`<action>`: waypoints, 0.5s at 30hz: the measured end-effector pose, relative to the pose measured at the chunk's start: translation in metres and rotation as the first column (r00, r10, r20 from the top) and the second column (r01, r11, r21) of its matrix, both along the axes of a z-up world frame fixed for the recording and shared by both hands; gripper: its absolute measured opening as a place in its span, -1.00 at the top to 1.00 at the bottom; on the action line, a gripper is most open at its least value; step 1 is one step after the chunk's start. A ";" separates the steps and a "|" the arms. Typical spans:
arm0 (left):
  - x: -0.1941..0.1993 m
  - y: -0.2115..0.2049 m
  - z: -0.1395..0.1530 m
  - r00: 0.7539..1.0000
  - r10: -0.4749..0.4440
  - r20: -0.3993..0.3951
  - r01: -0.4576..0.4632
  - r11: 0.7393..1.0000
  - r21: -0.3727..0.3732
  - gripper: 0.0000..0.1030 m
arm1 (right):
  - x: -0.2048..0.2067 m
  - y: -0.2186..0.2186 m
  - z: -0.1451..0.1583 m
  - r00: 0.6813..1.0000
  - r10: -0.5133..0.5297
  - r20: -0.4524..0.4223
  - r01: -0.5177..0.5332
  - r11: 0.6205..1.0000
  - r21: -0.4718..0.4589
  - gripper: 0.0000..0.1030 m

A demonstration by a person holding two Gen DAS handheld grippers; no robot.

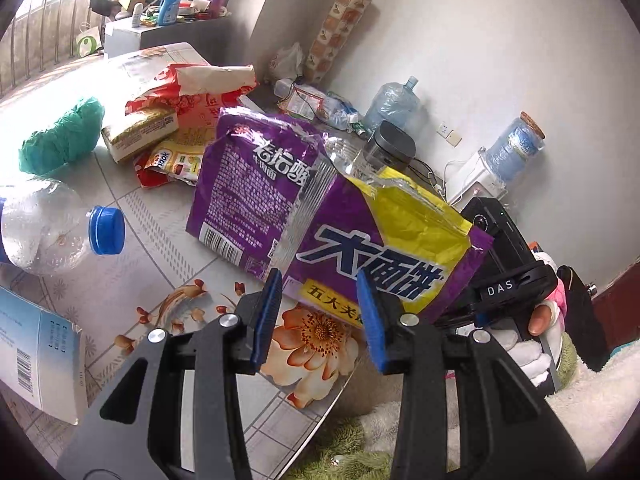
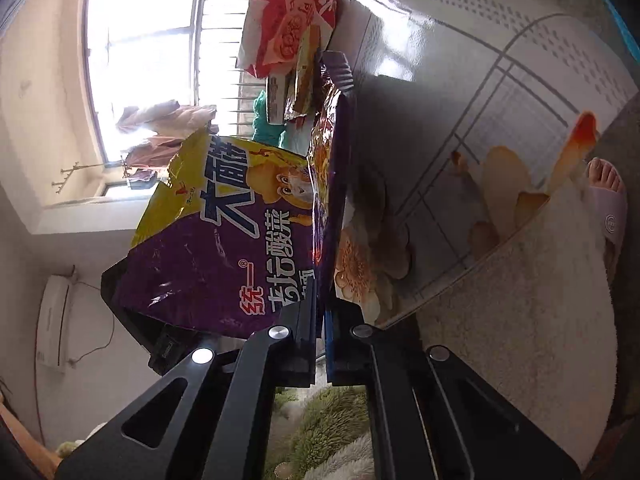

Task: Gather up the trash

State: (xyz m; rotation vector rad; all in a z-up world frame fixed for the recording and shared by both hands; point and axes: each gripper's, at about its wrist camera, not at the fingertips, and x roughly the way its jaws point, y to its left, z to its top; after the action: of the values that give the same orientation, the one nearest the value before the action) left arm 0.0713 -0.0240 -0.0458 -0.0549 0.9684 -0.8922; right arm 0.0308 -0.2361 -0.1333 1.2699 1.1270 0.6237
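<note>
The right tool (image 2: 320,344) was clamped on the lower edge of the purple wrapper (image 1: 344,236), which stood up off the surface (image 1: 168,216). The left tool (image 1: 316,320), half open and empty, hung just before it, with the wrapper's long axis crossing its jaws.

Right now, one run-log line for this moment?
right hand-held gripper: shut on purple noodle wrapper | left hand-held gripper: open, empty | wrapper over table

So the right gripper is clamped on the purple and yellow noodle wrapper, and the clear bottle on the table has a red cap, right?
Not quite: the clear bottle's cap is blue, as the left wrist view shows. The rest holds: the right gripper is clamped on the purple and yellow noodle wrapper.
</note>
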 end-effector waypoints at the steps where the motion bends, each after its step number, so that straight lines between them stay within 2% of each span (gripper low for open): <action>1: -0.001 0.004 0.004 1.000 0.007 0.012 -0.007 1.000 -0.004 0.32 | -0.002 0.007 -0.001 1.000 0.021 -0.008 -0.021 1.000 0.005 0.93; 3: -0.003 0.011 0.009 1.000 0.017 0.025 -0.017 1.000 -0.015 0.32 | -0.007 0.017 -0.004 0.998 0.052 -0.024 -0.052 0.999 0.015 0.93; 5: -0.001 0.017 0.010 0.999 0.029 0.033 -0.028 0.999 -0.027 0.32 | -0.012 0.022 -0.006 0.997 0.061 -0.040 -0.062 0.998 -0.019 0.93; 9: 0.004 0.015 0.010 0.999 0.033 0.027 -0.032 0.999 -0.044 0.32 | -0.017 0.018 0.004 0.999 0.044 -0.013 -0.045 0.996 -0.083 0.93; 12: 0.007 0.008 0.000 1.000 0.023 0.014 -0.023 0.999 -0.040 0.32 | -0.018 0.010 0.008 1.000 0.023 -0.003 -0.023 0.995 -0.097 0.93; 15: 0.015 -0.004 -0.018 1.000 0.022 -0.008 -0.022 1.000 0.003 0.32 | -0.021 0.008 0.010 1.000 0.018 0.000 -0.018 0.993 -0.115 0.93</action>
State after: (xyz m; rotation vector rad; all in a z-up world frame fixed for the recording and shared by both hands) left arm 0.0866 -0.0285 -0.0643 -0.0669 0.9751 -0.8710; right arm 0.0096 -0.2284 -0.1233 1.1624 1.1583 0.5644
